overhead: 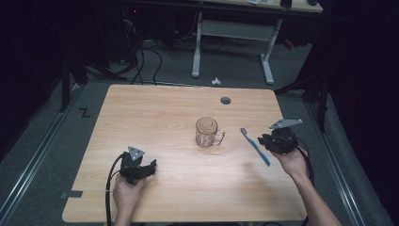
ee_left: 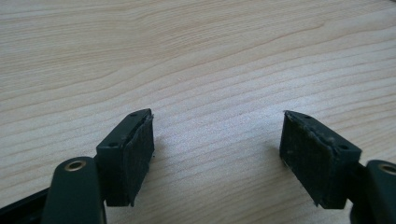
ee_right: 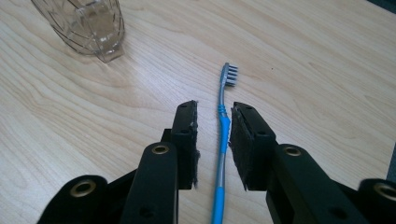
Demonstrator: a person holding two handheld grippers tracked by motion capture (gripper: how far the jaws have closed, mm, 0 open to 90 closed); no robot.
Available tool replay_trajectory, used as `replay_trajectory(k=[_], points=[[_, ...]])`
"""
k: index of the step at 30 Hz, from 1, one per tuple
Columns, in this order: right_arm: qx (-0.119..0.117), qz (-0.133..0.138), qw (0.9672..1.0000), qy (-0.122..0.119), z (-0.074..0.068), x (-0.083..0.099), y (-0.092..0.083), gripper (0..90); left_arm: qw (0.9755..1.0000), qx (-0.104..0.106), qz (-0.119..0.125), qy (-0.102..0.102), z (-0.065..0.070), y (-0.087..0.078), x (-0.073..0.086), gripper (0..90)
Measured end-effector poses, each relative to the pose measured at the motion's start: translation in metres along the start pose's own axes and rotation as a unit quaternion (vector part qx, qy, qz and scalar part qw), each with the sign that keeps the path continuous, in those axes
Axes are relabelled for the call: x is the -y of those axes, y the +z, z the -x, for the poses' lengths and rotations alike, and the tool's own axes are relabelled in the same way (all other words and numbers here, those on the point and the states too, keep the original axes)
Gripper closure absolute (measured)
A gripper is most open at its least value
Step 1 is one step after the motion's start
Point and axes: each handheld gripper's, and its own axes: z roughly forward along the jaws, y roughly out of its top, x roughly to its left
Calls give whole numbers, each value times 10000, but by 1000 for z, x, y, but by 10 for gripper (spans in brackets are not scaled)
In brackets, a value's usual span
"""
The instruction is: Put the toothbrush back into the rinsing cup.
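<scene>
The blue toothbrush (ee_right: 223, 135) lies flat on the table (overhead: 155, 113), between the right tongs (ee_right: 214, 140), whose jaws stand apart beside its handle. Likely a grasp is starting (closing comes next). The glass mug (overhead: 207, 132) stands nearby. The left tongs (ee_left: 217, 154) rest apart, empty.
</scene>
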Motion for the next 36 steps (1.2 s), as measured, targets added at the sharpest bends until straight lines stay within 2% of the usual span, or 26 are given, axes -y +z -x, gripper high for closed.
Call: replay_trajectory(k=[7,13,23,31,36], points=[[4,-371,9992,-173,4,-14,17,724,10000,-1,0,0,0,0,0,269],[-18,-592,9982,38,12,-17,30,728,10000,3,3,8,0,0,0,269],[-27,-919,9958,48,19,-25,47,728,10000,3,4,7,0,0,0,268],[-48,-1282,9917,83,18,-33,64,716,10000,29,7,25,0,0,0,267],[-29,-1593,9872,70,19,-36,73,714,10000,31,8,23,0,0,0,268]])
